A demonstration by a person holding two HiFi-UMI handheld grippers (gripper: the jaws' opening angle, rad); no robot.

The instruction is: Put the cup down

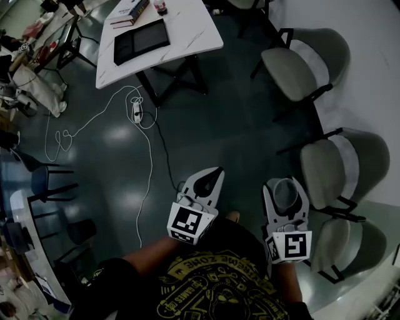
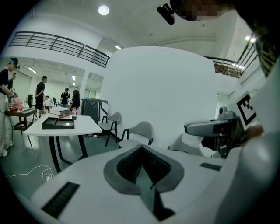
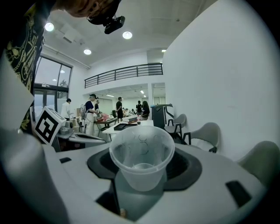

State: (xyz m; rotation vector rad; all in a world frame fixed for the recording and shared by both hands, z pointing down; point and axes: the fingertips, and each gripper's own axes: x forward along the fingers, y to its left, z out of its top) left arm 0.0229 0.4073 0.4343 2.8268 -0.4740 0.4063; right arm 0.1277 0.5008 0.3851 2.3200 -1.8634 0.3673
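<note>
Closest in the head view is a dark T-shirt (image 1: 212, 281) with yellow print, and two bare forearms reach forward from it. Each forearm carries a smooth white plastic gripper with a marker cube at the back. The left gripper (image 1: 217, 171) tapers to a single point. The right gripper (image 1: 286, 185) forks around a clear plastic cup (image 1: 285, 194), which is held in the air above the floor. That floor (image 1: 219, 125) is dark grey-green and glossy. A thin white cable (image 1: 106, 111) loops across it to a power strip (image 1: 137, 111). Farther off stands a white table (image 1: 194, 31) with rounded corners and black legs. It carries a flat black tray (image 1: 141, 40) and a stack of books (image 1: 130, 12). Grey padded chairs (image 1: 294, 65) with black frames line a pale wall (image 1: 375, 75).

Seen from the left gripper view, the left gripper (image 2: 141, 151) has its white jaws closed, their tips meeting, with nothing between the ribbed dark pads. Beyond them are the white table (image 2: 83, 127), a moulded grey chair (image 2: 140, 130) and a curved white wall.

Seen from the right gripper view, the cup (image 3: 142, 157) is thin, translucent and tapered, with a rolled rim. It sits upright with the right gripper (image 3: 143, 169) clamped around its lower body, the jaws spread wide. Behind it is a balcony railing (image 3: 122, 72), round ceiling lights, and people (image 3: 89, 113) at distant tables.
</note>
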